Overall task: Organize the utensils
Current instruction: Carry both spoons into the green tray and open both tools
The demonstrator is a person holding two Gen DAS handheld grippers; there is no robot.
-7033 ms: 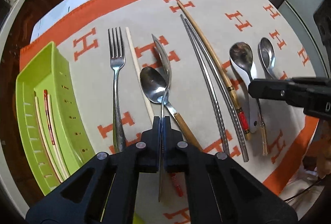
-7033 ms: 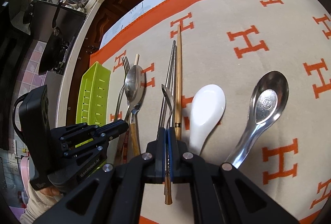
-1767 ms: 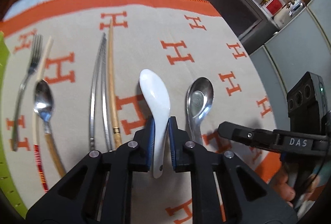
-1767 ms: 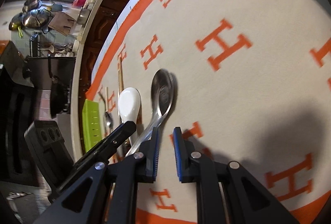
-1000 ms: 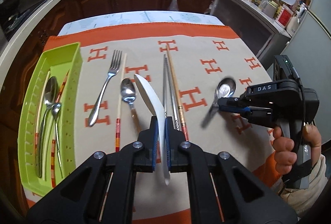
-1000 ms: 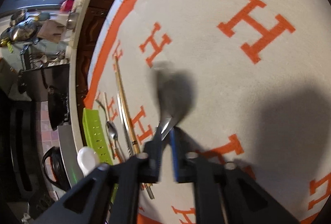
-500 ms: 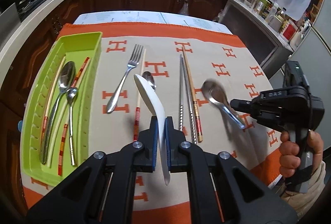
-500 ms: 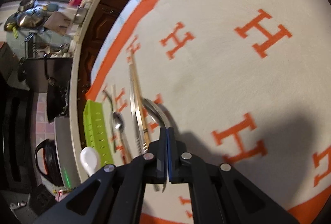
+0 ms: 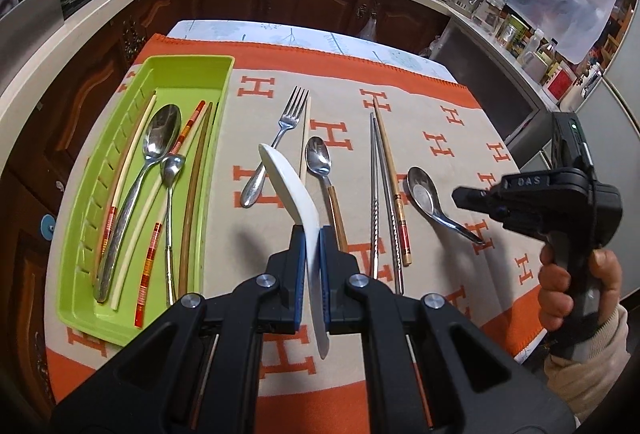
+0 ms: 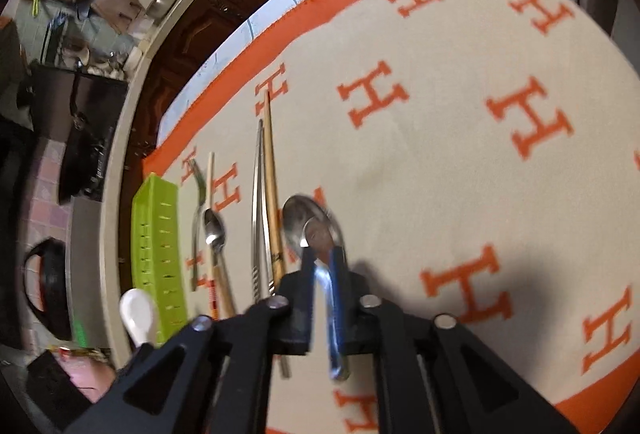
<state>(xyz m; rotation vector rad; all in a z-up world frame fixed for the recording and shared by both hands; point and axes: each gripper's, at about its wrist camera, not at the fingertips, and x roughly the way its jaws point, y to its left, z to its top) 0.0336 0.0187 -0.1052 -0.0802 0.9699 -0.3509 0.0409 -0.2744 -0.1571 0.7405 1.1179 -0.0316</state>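
The left gripper (image 9: 309,246) is clamping the handle of a white ceramic spoon (image 9: 290,189), its jaws nearly closed, carrying it above the orange-patterned cloth (image 9: 440,121) with the bowl pointing toward eleven o'clock. The green tray (image 9: 188,67), already holding spoons and chopsticks, is lying at about nine o'clock. At three o'clock the right gripper (image 10: 323,282) is pinching a steel spoon (image 10: 310,224) by its handle, jaws narrowly apart, near the metal chopsticks (image 9: 376,189).
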